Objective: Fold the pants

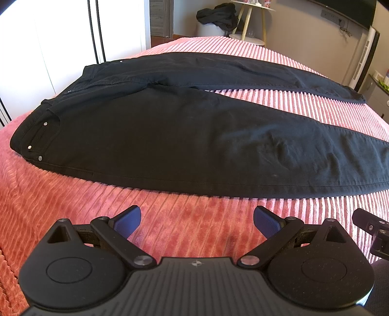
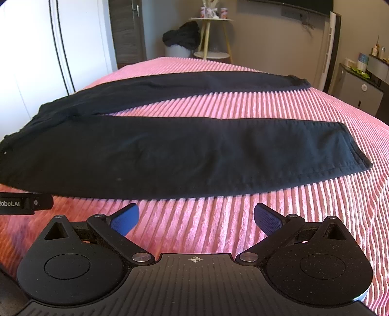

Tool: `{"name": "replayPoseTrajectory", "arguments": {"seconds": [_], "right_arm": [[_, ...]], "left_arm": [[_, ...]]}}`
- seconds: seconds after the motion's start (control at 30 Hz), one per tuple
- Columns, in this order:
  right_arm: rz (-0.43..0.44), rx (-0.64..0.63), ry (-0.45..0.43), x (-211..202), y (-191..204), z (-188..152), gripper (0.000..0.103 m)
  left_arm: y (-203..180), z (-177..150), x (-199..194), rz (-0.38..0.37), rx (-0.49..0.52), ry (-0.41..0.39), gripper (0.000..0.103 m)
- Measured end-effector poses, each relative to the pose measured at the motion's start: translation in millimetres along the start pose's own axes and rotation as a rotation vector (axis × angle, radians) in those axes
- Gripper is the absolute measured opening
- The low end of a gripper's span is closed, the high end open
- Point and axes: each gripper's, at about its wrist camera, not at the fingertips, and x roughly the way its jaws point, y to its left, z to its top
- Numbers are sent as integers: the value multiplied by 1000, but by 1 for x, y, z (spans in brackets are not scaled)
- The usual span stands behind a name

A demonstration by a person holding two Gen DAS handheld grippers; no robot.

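1. Left wrist view. Left gripper (image 1: pixel 197 220) released, jaws spread wide, nothing between the blue pads (image 1: pixel 128 222). One pair of black pants (image 1: pixel 170 136) lies flat ahead of the jaws, apart from them, on the pink ribbed bedspread (image 1: pixel 73 206). Waistband off to the jaws' left, two legs running to their right, splayed in a V with bedspread showing between.

2. Same view, counts: three metal rivets (image 1: pixel 29 147) near the pocket. The other tool's tip pokes in at the jaws' right.

3. Right wrist view. Right gripper (image 2: pixel 196 218) also released, empty, pads wide apart. Near leg (image 2: pixel 218 155) lies just ahead of the jaws; its hem (image 2: pixel 357 155) is ahead and to their right. Far leg (image 2: pixel 194 85) sits well beyond.

4. Same view, background: one small round side table (image 2: pixel 211 20), one dark heap (image 2: pixel 182 36) beside it, probably clothing, though too small to be sure.

5. Judgement: folding not yet begun; both tools are poised short of the near edge.

6. Risks:
   - The plush bedspread could get pinched together with the cloth if the jaws dig in low.
   - Grabbing only the top layer would leave the leg dragging open.
   - With the legs splayed, uneven lifting would lay one crooked over the other.
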Motion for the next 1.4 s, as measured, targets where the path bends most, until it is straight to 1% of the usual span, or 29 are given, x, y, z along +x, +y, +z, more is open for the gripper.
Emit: {"name": "replayPoseTrajectory", "arguments": {"seconds": [0.67,1.03,1.17,1.3,1.37,1.4], "right_arm": [[7,6,4,1,0,-1,103],[28,18,4,-3,-2,0,103],[55,36,23,-5,-3,1,103],[88,42,16,-7,-5,2,103],[136,64,21,-7,-9,4,103],[175,93,28,-7,-14,6,103]], "left_arm": [[0,1,2,-2,-4,11,99],[-2,2,2,-2,6,19,99],[-5,2,0,-1,16,15,99],[-7,3,-2,4,17,-2,99],[-7,5,-4,8,11,-13,99],[-7,7,-4,7,5,-21,99]]}}
